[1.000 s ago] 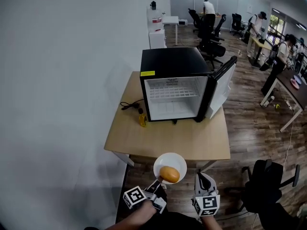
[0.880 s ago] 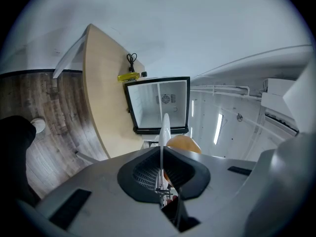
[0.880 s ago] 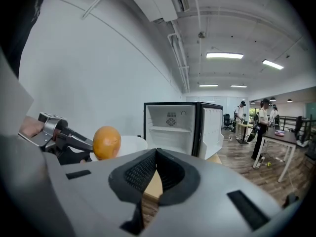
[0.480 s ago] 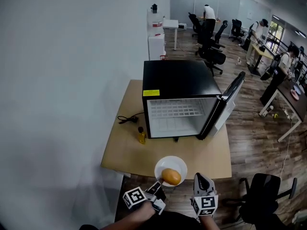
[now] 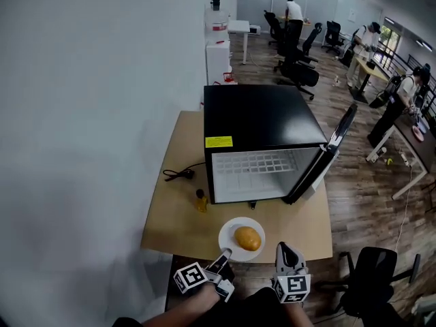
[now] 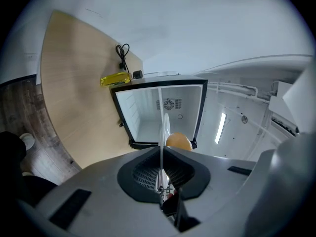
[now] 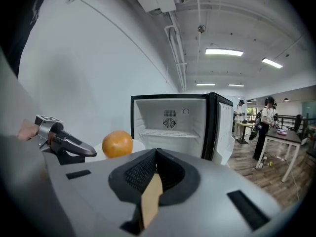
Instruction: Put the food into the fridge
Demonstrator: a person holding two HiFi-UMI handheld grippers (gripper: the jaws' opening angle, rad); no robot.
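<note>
My left fingers (image 6: 161,149) are pinched on the near rim of the white plate (image 5: 229,242), which shows edge-on as a thin white line between them in the left gripper view. That left gripper (image 5: 225,254) carries the plate level. The food (image 5: 248,238), a round orange-yellow lump, sits on the plate a little past the middle, away from my grip. My right fingers (image 7: 157,151) are pressed together with nothing between them (only a sliver of tan shows in the gap behind the tips). The right gripper (image 5: 287,249) hangs just beside the plate, on its right, not touching it.

From the head view the plate lies over the near edge of the wooden counter (image 5: 174,210); I cannot tell whether it rests on the wood. Straight beyond it stands the black fridge (image 5: 262,114), its door (image 5: 335,147) swung wide to the right and its white inside bare except for a wire shelf (image 5: 262,163). The food is still outside, in front of the open mouth.

On the counter to the left of the fridge's front corner stands a small yellow bottle (image 5: 201,200), and behind it a black cable (image 5: 178,174) lies coiled near the wall. Farther off are office chairs, desks and several people standing.
</note>
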